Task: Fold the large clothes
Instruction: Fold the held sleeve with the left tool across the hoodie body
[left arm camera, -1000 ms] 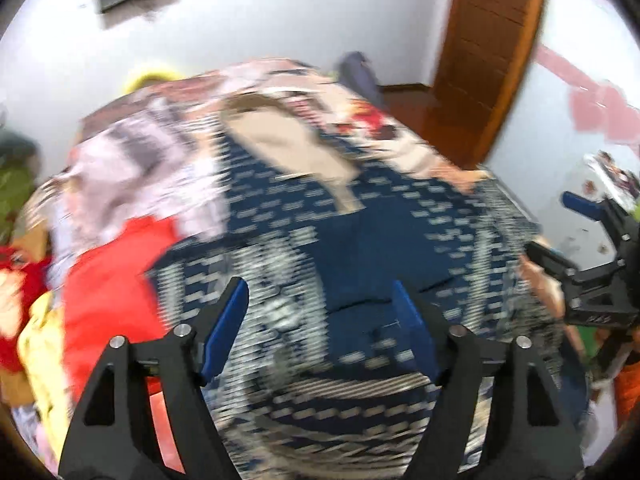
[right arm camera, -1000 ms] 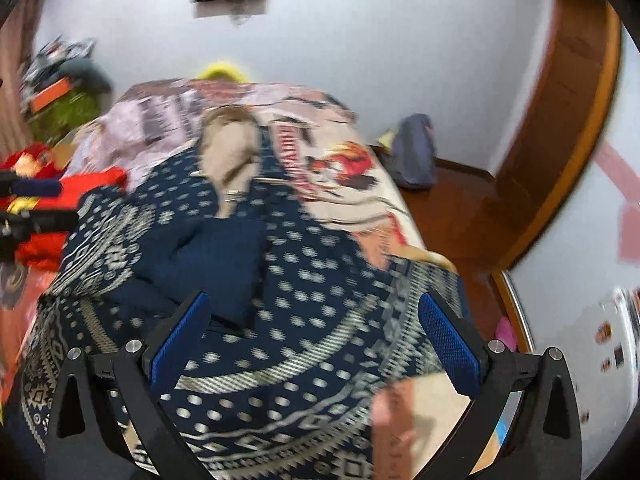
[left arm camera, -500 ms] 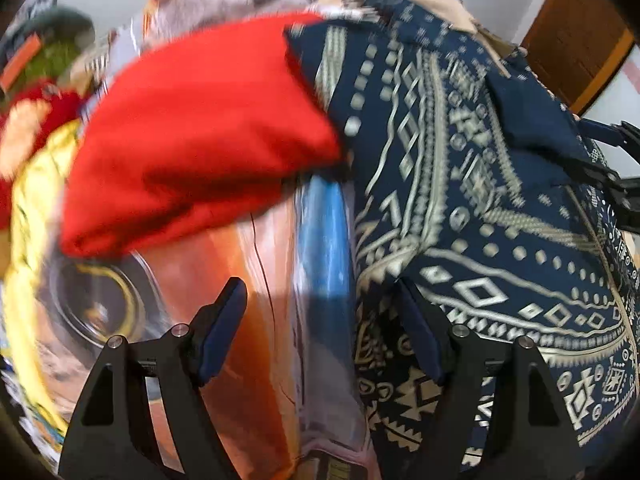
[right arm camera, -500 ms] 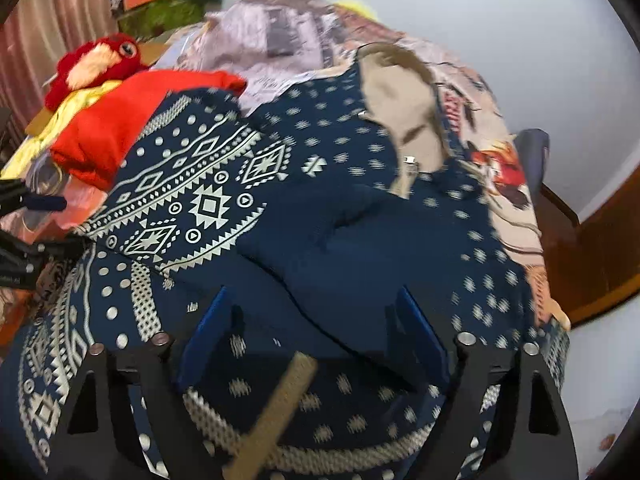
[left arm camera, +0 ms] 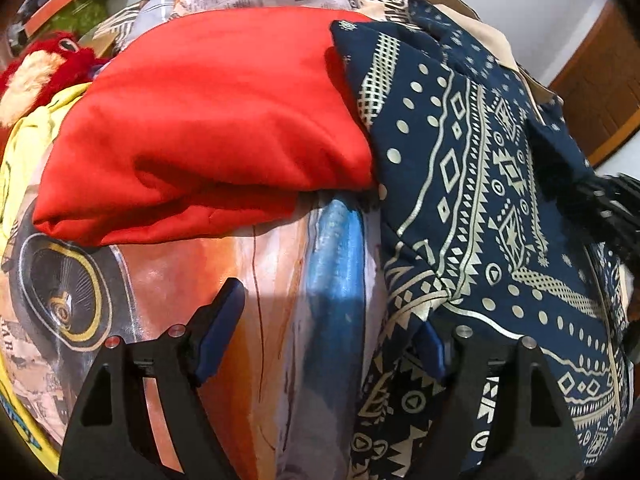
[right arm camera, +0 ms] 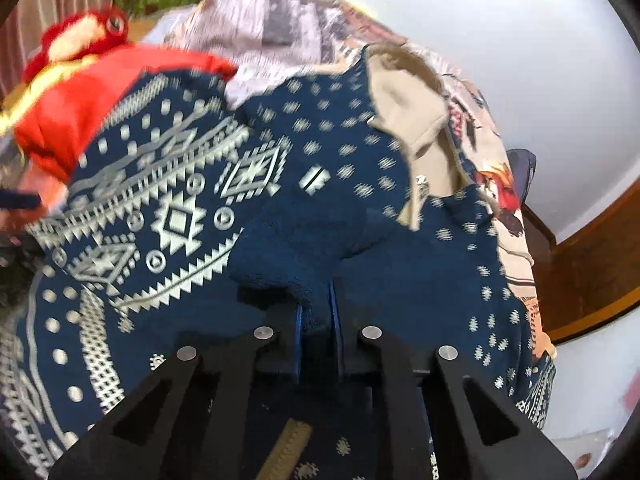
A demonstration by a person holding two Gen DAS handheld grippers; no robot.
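A large navy garment with a cream geometric print (left arm camera: 492, 184) lies spread on the bed; it also fills the right wrist view (right arm camera: 176, 216). My left gripper (left arm camera: 324, 340) is open, low over the bedsheet at the garment's left edge, with its right finger partly under the cloth. My right gripper (right arm camera: 316, 320) is shut on a plain navy fold of the garment (right arm camera: 304, 256). It shows in the left wrist view at the far right (left arm camera: 604, 208).
A folded red garment (left arm camera: 208, 120) lies just left of the navy one, on the printed bedsheet (left arm camera: 248, 312). A red plush toy (right arm camera: 80, 36) and yellow cloth (left arm camera: 28, 144) sit at the left. A beige garment (right arm camera: 404, 96) lies beyond. A wooden door (right arm camera: 592, 264) is on the right.
My right gripper has closed from open onto the navy fold. My left gripper swung from over the garment's middle down to its left edge and stayed open.
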